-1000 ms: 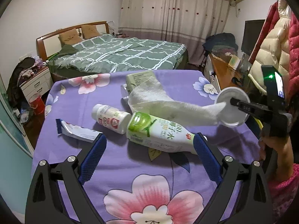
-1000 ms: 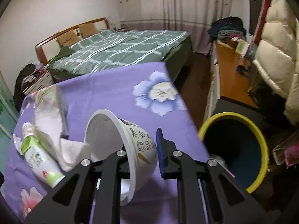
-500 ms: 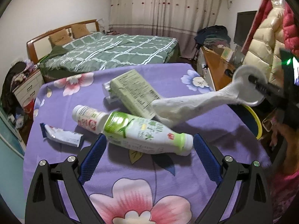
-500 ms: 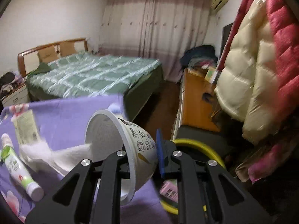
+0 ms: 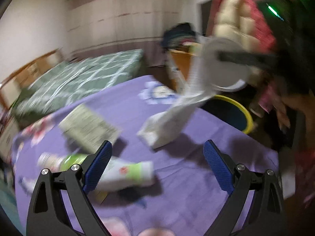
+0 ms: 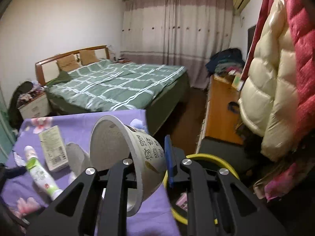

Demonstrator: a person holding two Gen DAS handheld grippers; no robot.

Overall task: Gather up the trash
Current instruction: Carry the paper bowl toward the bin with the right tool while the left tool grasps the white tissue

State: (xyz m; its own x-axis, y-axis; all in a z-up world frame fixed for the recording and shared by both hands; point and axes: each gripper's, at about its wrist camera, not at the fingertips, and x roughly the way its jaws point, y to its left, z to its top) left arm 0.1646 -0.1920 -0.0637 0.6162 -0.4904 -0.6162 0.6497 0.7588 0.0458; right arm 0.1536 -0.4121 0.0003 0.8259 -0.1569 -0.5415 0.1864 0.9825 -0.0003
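My right gripper (image 6: 155, 163) is shut on the wall of a white paper cup (image 6: 126, 153), held tilted above the table's right edge. A white tissue (image 5: 171, 118) hangs from the cup (image 5: 224, 64) down to the purple cloth. The yellow-rimmed bin (image 6: 208, 157) stands on the floor just beyond the cup. My left gripper (image 5: 157, 163) is open over the table with nothing between its blue pads. A green-and-white bottle (image 5: 122, 173) lies by its left finger. A pale green carton (image 5: 88, 125) lies farther back. The left wrist view is blurred.
A purple flowered cloth (image 6: 82, 122) covers the table. A green-quilted bed (image 6: 118, 86) stands behind it. An orange wooden desk (image 6: 220, 114) and hanging puffer coats (image 6: 275, 78) fill the right side. A small wrapper (image 6: 18, 158) lies at the table's left edge.
My right gripper has lifted the cup up and rightward toward the bin, dragging the tissue off the carton. My left gripper has swung right and rolled, so the bottle now lies at its left finger.
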